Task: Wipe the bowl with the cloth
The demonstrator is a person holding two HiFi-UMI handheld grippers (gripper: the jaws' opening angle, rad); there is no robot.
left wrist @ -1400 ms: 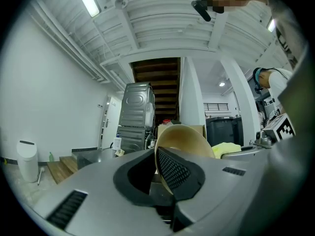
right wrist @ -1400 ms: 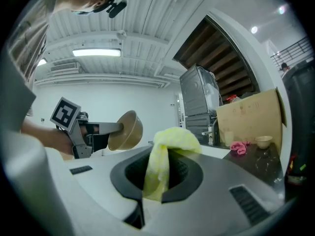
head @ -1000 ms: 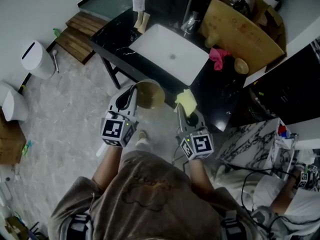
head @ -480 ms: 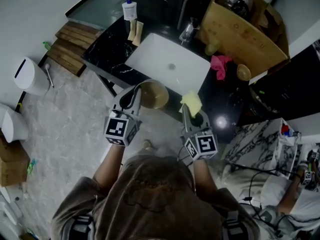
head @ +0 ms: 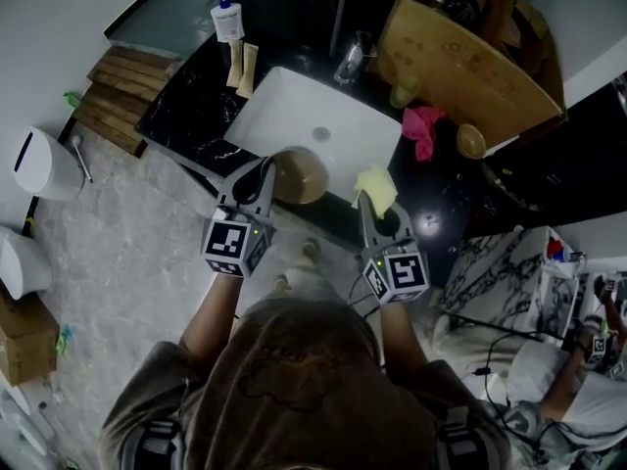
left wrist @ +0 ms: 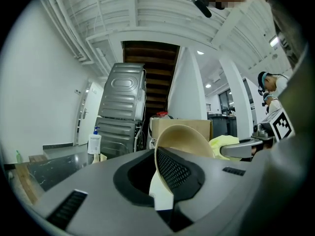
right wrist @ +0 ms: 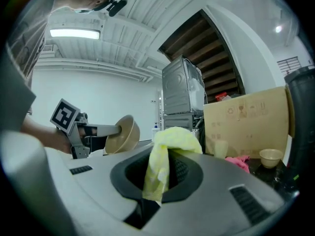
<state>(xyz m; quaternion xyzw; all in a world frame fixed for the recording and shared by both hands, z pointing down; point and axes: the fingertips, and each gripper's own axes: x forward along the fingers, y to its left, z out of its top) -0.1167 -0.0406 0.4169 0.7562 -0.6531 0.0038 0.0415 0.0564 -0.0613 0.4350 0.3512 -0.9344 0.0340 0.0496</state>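
A tan bowl hangs over the front edge of the white sink, its rim pinched in my left gripper, which is shut on it. In the left gripper view the bowl rises between the jaws, tilted on edge. My right gripper is shut on a yellow cloth, held a little to the right of the bowl and apart from it. The cloth drapes out of the jaws in the right gripper view, where the bowl shows to the left.
A black counter surrounds the sink, with a soap bottle at the back left. A pink rag, a small bowl and a cardboard box stand at the right. A white bin stands on the floor at left.
Both grippers have moved forward over the sink's front edge, carrying the bowl and cloth. The gap between bowl and cloth has stayed about the same.
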